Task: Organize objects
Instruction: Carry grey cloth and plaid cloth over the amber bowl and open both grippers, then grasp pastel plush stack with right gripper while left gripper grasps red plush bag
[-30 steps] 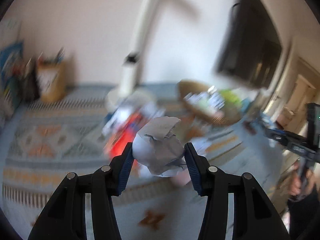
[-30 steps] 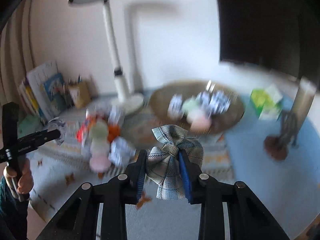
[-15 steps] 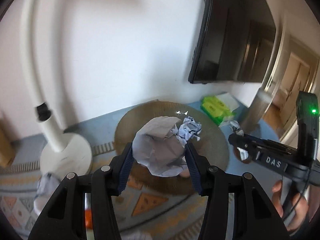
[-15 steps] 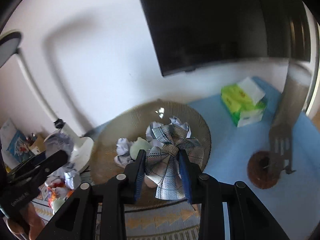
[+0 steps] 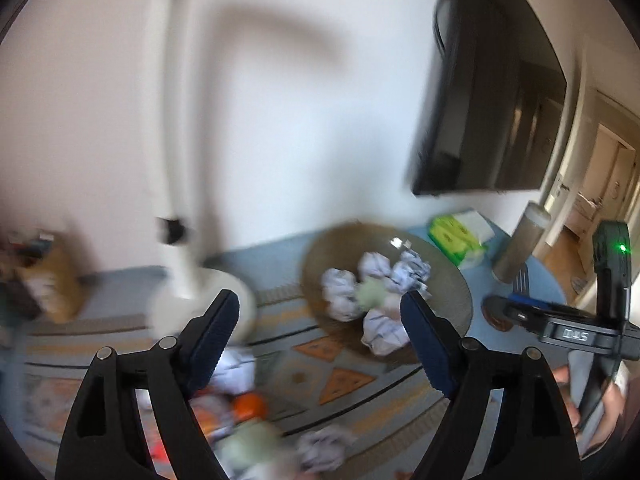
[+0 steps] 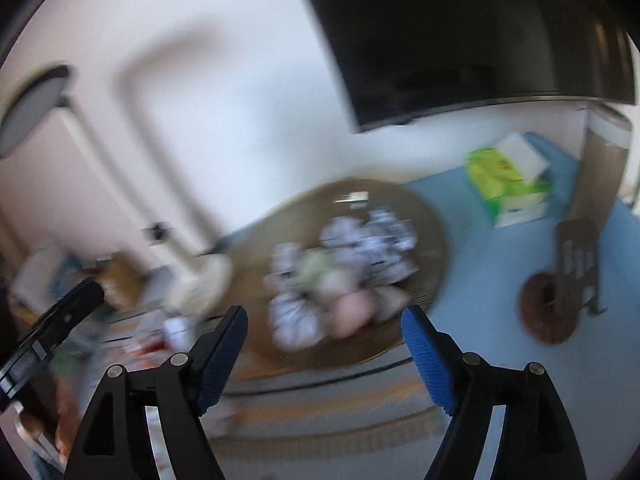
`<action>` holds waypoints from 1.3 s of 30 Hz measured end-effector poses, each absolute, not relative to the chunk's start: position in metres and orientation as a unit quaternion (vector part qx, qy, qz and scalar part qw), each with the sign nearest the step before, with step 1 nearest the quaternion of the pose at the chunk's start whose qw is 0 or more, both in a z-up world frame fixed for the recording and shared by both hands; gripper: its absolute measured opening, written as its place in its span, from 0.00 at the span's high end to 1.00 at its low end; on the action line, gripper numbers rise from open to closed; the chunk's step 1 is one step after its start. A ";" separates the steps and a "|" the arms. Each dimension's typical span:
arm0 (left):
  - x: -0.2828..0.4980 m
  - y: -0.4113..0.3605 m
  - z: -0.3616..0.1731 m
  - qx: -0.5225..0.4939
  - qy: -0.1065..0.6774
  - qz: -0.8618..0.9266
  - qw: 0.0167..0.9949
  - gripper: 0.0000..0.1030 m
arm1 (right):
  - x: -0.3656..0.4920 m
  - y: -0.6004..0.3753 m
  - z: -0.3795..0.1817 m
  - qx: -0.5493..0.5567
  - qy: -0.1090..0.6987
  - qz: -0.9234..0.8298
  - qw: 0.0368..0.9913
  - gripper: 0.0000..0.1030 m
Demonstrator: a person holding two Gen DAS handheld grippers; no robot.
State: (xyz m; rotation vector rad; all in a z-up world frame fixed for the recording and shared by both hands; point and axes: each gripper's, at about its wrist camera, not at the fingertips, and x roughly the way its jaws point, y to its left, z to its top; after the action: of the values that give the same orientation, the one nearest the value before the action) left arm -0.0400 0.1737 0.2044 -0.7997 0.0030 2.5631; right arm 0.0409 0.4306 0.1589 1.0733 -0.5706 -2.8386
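Patterned tablecloth (image 5: 332, 380) carries round woven tray (image 5: 452, 300) holding crumpled paper balls (image 5: 338, 288). Left gripper (image 5: 320, 320) and right gripper (image 6: 324, 332), jaws opening and empty, hover above the tray's near edge.

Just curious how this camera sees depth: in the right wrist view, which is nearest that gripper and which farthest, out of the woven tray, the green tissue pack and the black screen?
1. Woven tray, just ahead, centre.
2. Green tissue pack, behind it, right.
3. Black screen, on the wall, top.
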 end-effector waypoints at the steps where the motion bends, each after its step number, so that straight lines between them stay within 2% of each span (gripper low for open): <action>1: -0.031 0.160 0.212 -0.280 -0.002 0.935 0.217 0.12 | 0.047 0.422 0.166 0.342 -0.185 -0.920 0.045 0.24; 3: -0.008 0.121 0.228 -0.257 -0.015 0.948 0.188 0.00 | 0.058 0.400 0.181 0.330 -0.175 -0.924 0.076 0.21; 4: 0.002 0.103 0.231 -0.245 -0.023 0.953 0.177 0.01 | 0.064 0.387 0.188 0.324 -0.170 -0.926 0.091 0.13; 6: 0.020 0.067 0.231 -0.241 -0.042 0.957 0.155 0.01 | 0.073 0.363 0.195 0.314 -0.164 -0.928 0.112 0.05; 8: 0.029 0.039 0.216 -0.252 -0.060 0.957 0.132 0.01 | 0.079 0.336 0.186 0.312 -0.152 -0.930 0.125 0.01; 10: 0.034 0.015 0.183 -0.273 -0.066 0.954 0.104 0.01 | 0.080 0.315 0.160 0.320 -0.145 -0.928 0.123 0.00; 12: 0.030 -0.005 0.127 -0.308 -0.066 0.946 0.078 0.01 | 0.076 0.297 0.121 0.339 -0.143 -0.922 0.124 0.00; 15: 0.019 -0.013 0.063 -0.361 -0.074 0.926 0.084 0.03 | 0.058 0.276 0.062 0.382 -0.189 -0.891 0.155 0.00; 17: 0.011 -0.012 0.038 -0.387 -0.067 0.915 0.091 0.07 | 0.053 0.269 0.051 0.388 -0.180 -0.889 0.159 0.00; 22: 0.000 -0.008 0.045 -0.384 -0.076 0.911 0.129 0.09 | 0.059 0.243 0.063 0.376 -0.117 -0.899 0.191 0.00; 23: -0.005 -0.003 0.050 -0.386 -0.070 0.909 0.142 0.09 | 0.057 0.238 0.064 0.383 -0.111 -0.896 0.196 0.02; 24: -0.012 0.006 0.053 -0.394 -0.058 0.902 0.167 0.09 | 0.055 0.231 0.065 0.390 -0.104 -0.892 0.202 0.08; 26: -0.022 0.023 0.054 -0.396 -0.034 0.900 0.178 0.09 | 0.046 0.219 0.061 0.408 -0.079 -0.888 0.198 0.26; 27: -0.029 0.032 0.051 -0.397 -0.021 0.900 0.176 0.13 | 0.040 0.213 0.057 0.417 -0.061 -0.886 0.192 0.37; 28: -0.034 0.036 0.048 -0.400 -0.016 0.899 0.177 0.23 | 0.036 0.210 0.051 0.426 -0.054 -0.883 0.189 0.42; 29: -0.040 0.043 0.044 -0.408 -0.013 0.895 0.179 0.25 | 0.034 0.209 0.044 0.434 -0.054 -0.880 0.187 0.45; 33: -0.052 0.064 0.036 -0.402 0.021 0.898 0.178 0.28 | 0.017 0.200 0.024 0.463 -0.052 -0.871 0.155 0.45; 35: -0.055 0.068 0.029 -0.408 0.027 0.894 0.181 0.43 | 0.012 0.196 0.020 0.463 -0.056 -0.871 0.158 0.46; 36: -0.053 0.069 0.029 -0.404 0.025 0.897 0.179 0.50 | 0.012 0.196 0.020 0.455 -0.052 -0.875 0.159 0.53; 37: -0.049 0.069 0.031 -0.398 0.022 0.898 0.188 0.66 | 0.013 0.196 0.021 0.453 -0.050 -0.875 0.164 0.54; 39: -0.041 0.063 0.035 -0.393 0.007 0.898 0.199 0.67 | 0.023 0.201 0.029 0.433 -0.062 -0.883 0.168 0.55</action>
State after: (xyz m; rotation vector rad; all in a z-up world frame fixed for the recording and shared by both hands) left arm -0.0414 0.0630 0.0351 -1.0993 0.0186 2.5111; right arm 0.0229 0.2007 0.0286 1.2314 -0.1772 -2.5127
